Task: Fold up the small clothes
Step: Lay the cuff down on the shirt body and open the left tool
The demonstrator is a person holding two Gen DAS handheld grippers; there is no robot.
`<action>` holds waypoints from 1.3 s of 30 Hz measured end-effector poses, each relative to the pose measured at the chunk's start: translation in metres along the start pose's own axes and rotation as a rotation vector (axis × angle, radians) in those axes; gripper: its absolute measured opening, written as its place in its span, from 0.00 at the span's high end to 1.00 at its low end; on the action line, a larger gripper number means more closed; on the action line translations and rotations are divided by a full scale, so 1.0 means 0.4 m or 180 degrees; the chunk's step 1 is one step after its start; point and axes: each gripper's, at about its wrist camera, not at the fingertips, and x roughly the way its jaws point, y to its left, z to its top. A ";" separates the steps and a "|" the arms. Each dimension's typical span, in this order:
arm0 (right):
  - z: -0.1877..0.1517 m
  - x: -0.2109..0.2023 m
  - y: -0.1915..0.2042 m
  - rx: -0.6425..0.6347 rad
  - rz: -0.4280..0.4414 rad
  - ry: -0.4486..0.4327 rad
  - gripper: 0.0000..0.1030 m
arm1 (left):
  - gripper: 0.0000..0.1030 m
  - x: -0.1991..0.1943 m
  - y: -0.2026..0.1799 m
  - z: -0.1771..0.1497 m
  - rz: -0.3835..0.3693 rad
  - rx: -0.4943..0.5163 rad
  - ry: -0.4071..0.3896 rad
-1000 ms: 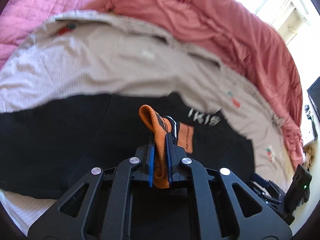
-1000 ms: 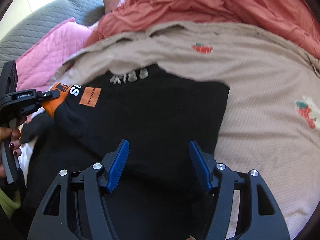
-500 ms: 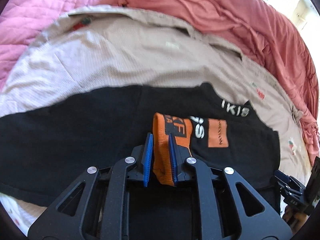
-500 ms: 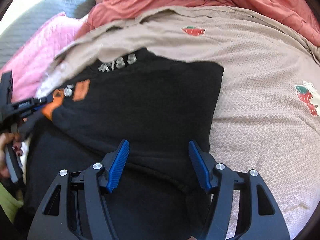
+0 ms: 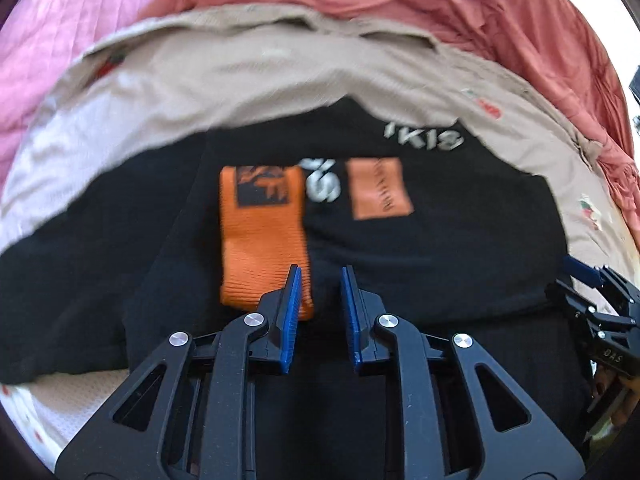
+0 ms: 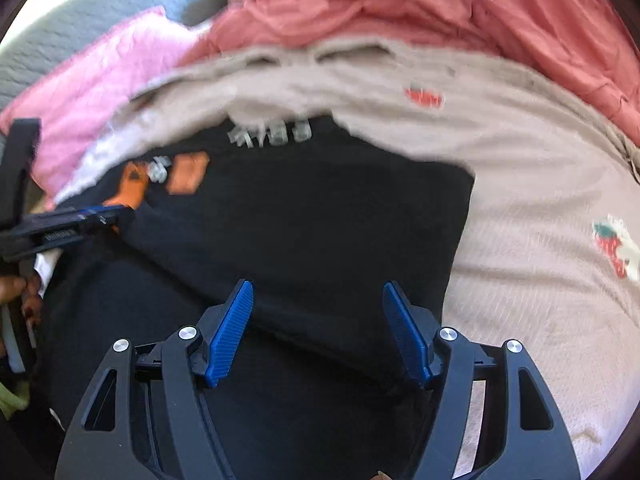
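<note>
Black garment [image 5: 420, 248]: lies flat on the beige strawberry-print cloth [image 5: 240, 76]; used here as the landmark. One sleeve is laid across its body, so the orange cuff [image 5: 262, 236] and an orange patch [image 5: 378, 188] sit on top of the black panel, near its far edge. Judged purpose: sleeve folded inward to narrow the piece before the next fold.

Orange cuff: flat on the garment, its near end just beside the left gripper [image 5: 320, 312], partly behind one blue pad. No pinch visible.

Left gripper: jaws parted by a modest gap, nothing between them; the tips hover at or just above the black fabric. Contact cannot be told through the motion blur.

Right gripper [image 6: 316, 328]: jaws spread wide, empty, over the garment's near part, close to a ridge in the fabric there. Judged readiness to take that edge.

Surroundings: coral blanket [image 6: 440, 8] and pink quilt [image 6: 100, 80] beyond the garment's far edge.
</note>
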 end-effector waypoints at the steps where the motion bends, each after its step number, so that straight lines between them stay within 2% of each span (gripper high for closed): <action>1: -0.005 0.013 -0.007 0.0030 -0.0047 0.0089 0.35 | 0.85 0.004 0.017 -0.005 -0.0053 -0.0061 0.0010; 4: -0.007 0.021 -0.023 0.0129 0.0011 0.0120 0.35 | 0.85 0.011 0.057 -0.011 -0.0273 -0.0274 0.0011; 6: -0.007 0.021 -0.024 0.0117 -0.0002 0.0120 0.35 | 0.85 0.009 0.064 -0.010 -0.0316 -0.0299 0.0007; 18: -0.002 0.007 -0.021 0.0166 0.0052 0.0115 0.32 | 0.80 -0.010 0.032 -0.011 -0.0112 -0.0113 -0.0003; 19: 0.000 0.000 -0.021 0.0175 0.0065 0.0085 0.31 | 0.78 -0.013 0.028 -0.011 -0.0094 -0.0081 -0.0005; 21: 0.006 -0.016 -0.024 0.0209 0.0093 -0.0001 0.23 | 0.66 -0.024 0.015 -0.011 -0.0042 0.0005 -0.0024; 25: 0.017 -0.044 -0.035 0.0268 0.0098 -0.0162 0.20 | 0.56 -0.042 -0.010 -0.009 0.0000 0.0105 -0.0029; 28: 0.020 -0.054 -0.041 0.0299 0.0069 -0.0215 0.13 | 0.42 -0.051 -0.024 -0.008 0.0011 0.0171 -0.0027; 32: 0.024 -0.064 -0.037 0.0290 0.0063 -0.0252 0.12 | 0.26 -0.071 -0.037 -0.006 0.0042 0.0235 -0.0066; 33: 0.026 -0.070 -0.033 0.0270 0.0059 -0.0291 0.07 | 0.22 -0.079 -0.039 -0.004 0.0044 0.0246 -0.0077; 35: 0.030 -0.085 -0.024 0.0220 0.0061 -0.0378 0.06 | 0.18 -0.095 -0.035 -0.002 0.0036 0.0234 -0.0101; 37: 0.033 -0.101 -0.011 0.0176 0.0071 -0.0470 0.04 | 0.10 -0.109 -0.028 0.000 0.0029 0.0224 -0.0117; 39: 0.035 -0.116 0.002 0.0149 0.0088 -0.0555 0.04 | 0.09 -0.127 -0.017 0.000 0.0034 0.0207 -0.0156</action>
